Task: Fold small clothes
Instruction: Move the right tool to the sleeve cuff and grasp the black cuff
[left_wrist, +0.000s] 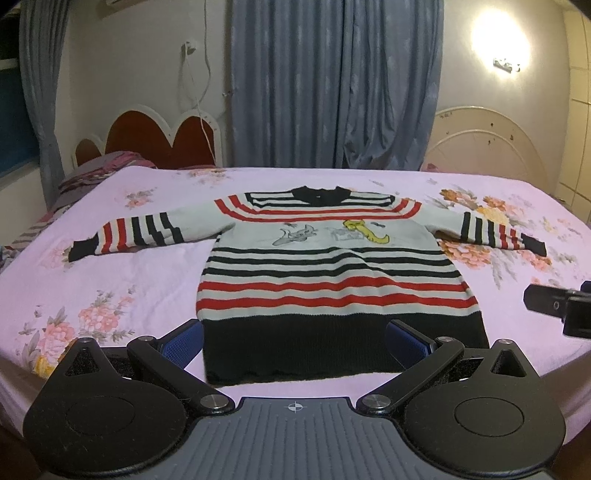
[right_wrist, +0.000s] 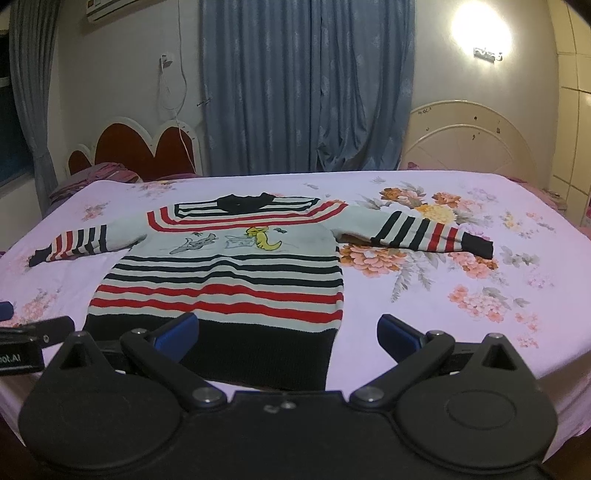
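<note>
Striped sweater (left_wrist: 332, 280) spread flat on the floral bedsheet (left_wrist: 110, 280), front up, both sleeves stretched sideways, black hem nearest. Cartoon animals across the chest, no legible words there. Left gripper (left_wrist: 295, 341) low over the hem, jaws spread wide, holding nothing. Right gripper (right_wrist: 288, 334) beside it at the hem's right corner, jaws equally spread, empty. Partial white lettering "ot.AI" on the neighbouring gripper's body at the right view's left edge.

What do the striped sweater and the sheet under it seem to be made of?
Striped sweater: looks like knitted yarn, matte; ribbed texture shows in the black hem, and the stripes look knitted in. Fibre cannot be told.

Bed sheet: apparently thin woven fabric, smooth and matte, with a printed floral pattern lying flat.
</note>
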